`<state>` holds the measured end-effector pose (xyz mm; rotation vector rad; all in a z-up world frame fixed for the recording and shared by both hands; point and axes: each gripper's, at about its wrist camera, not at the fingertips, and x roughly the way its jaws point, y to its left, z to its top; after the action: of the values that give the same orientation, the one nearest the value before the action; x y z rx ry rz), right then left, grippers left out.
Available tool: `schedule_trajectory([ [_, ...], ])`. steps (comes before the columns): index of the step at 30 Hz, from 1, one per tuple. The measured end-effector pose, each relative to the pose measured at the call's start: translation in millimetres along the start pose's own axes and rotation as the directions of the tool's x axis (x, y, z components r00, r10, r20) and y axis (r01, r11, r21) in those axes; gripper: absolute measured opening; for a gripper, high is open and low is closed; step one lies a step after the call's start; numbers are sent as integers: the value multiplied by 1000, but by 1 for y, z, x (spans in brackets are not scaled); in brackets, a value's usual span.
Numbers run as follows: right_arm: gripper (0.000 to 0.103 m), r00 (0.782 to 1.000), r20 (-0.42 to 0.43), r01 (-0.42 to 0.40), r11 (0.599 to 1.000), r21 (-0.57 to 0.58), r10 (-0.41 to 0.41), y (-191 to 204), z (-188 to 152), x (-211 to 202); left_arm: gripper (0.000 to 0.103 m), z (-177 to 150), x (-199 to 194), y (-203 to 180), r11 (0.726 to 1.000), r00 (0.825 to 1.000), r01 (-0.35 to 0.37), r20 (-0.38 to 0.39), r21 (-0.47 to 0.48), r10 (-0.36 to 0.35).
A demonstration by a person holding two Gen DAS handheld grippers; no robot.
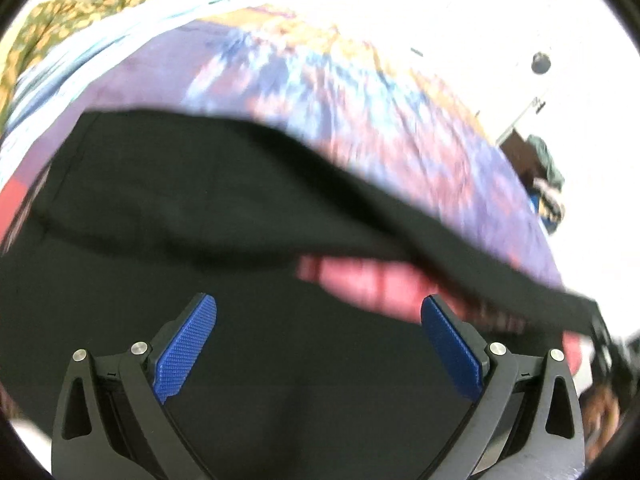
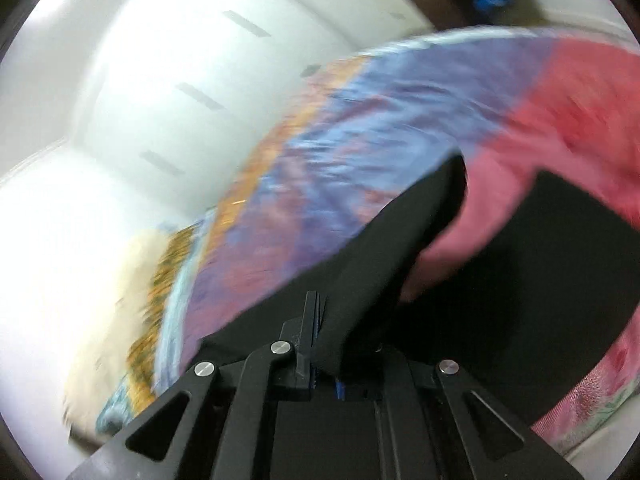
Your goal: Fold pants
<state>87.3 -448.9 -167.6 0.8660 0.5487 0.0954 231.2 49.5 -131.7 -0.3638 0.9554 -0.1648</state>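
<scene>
1. Pants (image 2: 360, 280), black, pinched at an edge in right claw (image 2: 316, 344), pads pressed together on the cloth.
2. Lifted fold running up from that claw; rest of pants lying dark on bedspread (image 2: 320, 140), patterned purple, blue, orange and pink.
3. Left claw (image 1: 320, 344) spread wide, blue pads (image 1: 186, 348) apart, gripping nothing, hovering over black pants cloth.
4. Raised strip of pants crossing left view above pink patch of bedspread.
5. Beyond, white walls, blurred.
</scene>
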Motion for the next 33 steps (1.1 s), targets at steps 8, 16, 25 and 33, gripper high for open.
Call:
schedule_trajectory([
  [8,6,981,-12,-193,971,-140,193,56,-2,-73,102,73,101,13,962,978,78,-165,-260,-124],
  [16,6,965,-117,-255,943,-212,235,51,-23,-90,6,87,98,33,933,974,115,-148,-341,-174],
  [25,6,987,-56,-156,968,-195,148,24,29,-45,9,33,-126,25,988,960,122,263,-93,-94],
  [33,7,907,-324,204,954,-220,-269,-58,27,5,9,-142,-54,56,972,994,8,-101,-234,-33],
])
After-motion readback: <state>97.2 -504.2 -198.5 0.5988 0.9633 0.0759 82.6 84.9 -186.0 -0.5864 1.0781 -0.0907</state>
